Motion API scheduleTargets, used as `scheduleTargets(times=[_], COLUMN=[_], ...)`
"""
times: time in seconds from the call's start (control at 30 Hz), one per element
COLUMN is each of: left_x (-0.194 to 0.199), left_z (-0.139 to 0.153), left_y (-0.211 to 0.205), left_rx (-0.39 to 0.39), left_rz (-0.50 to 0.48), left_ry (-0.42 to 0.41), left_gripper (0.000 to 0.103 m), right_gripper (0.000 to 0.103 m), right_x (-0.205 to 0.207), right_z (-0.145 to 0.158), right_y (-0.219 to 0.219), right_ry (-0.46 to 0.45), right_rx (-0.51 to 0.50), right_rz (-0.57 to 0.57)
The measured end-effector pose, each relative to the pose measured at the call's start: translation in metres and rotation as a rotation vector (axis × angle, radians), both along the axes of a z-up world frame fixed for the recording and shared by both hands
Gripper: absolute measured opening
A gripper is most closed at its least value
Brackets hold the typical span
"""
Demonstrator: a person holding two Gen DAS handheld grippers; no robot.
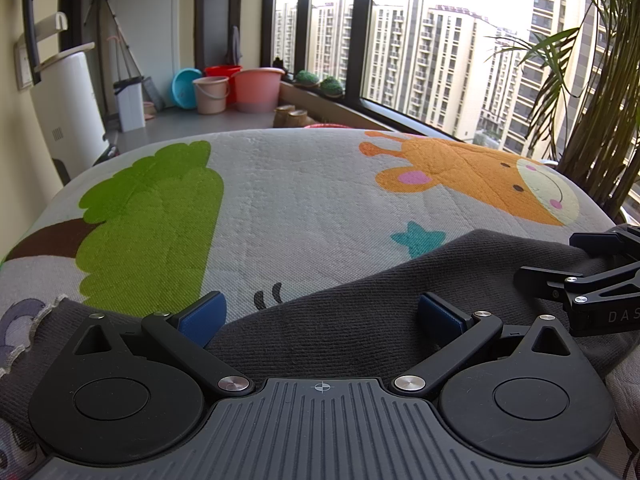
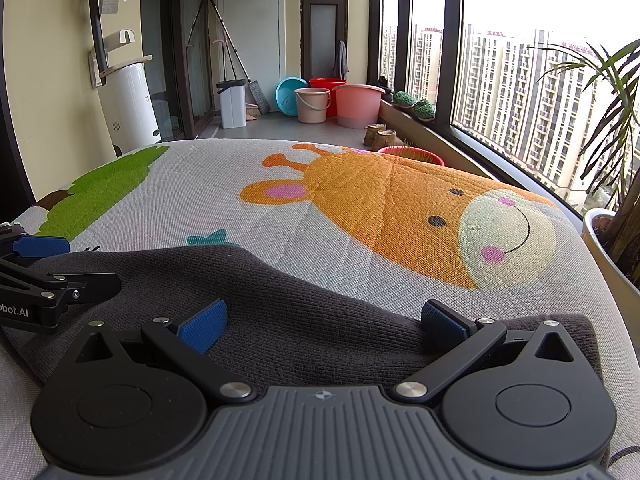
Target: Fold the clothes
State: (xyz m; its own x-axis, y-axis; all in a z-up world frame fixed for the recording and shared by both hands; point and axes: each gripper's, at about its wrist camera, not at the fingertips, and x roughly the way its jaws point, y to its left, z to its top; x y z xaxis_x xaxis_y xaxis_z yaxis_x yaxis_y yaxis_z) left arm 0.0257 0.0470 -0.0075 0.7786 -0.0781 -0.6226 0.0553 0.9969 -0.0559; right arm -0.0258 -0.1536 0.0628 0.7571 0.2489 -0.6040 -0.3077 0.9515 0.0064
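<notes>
A dark grey knitted garment [image 1: 360, 320] lies on a cartoon-printed mat [image 1: 300, 200]; it also shows in the right wrist view [image 2: 312, 320]. My left gripper [image 1: 322, 316] is open, its blue pads [image 1: 202, 318] wide apart just above the garment's near edge. My right gripper [image 2: 324, 322] is open too, its pads [image 2: 202, 330] spread over the garment's right part. The right gripper shows at the right edge of the left wrist view [image 1: 580, 284]; the left gripper shows at the left edge of the right wrist view [image 2: 44, 276]. Neither holds cloth.
The mat [image 2: 360, 220] bears a green tree and an orange giraffe print. A potted palm [image 2: 612, 208] stands at the right. Buckets and basins [image 2: 340, 100], a white bin [image 2: 232, 104] and slippers [image 2: 380, 136] are on the floor beyond. Windows run along the right.
</notes>
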Motion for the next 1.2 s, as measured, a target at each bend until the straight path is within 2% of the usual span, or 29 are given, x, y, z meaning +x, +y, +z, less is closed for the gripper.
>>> scheduleTargets(times=[1.2], left_x=[0.0043], left_z=[0.0004], left_y=[0.0005], left_rx=[0.011], left_rz=[-0.008], left_ry=[0.006], left_gripper=[0.103], right_gripper=[0.103], right_x=[0.0026], right_z=[0.0006], right_y=[0.0038], right_ry=[-0.015], right_rx=[-0.019], right_rz=[0.014])
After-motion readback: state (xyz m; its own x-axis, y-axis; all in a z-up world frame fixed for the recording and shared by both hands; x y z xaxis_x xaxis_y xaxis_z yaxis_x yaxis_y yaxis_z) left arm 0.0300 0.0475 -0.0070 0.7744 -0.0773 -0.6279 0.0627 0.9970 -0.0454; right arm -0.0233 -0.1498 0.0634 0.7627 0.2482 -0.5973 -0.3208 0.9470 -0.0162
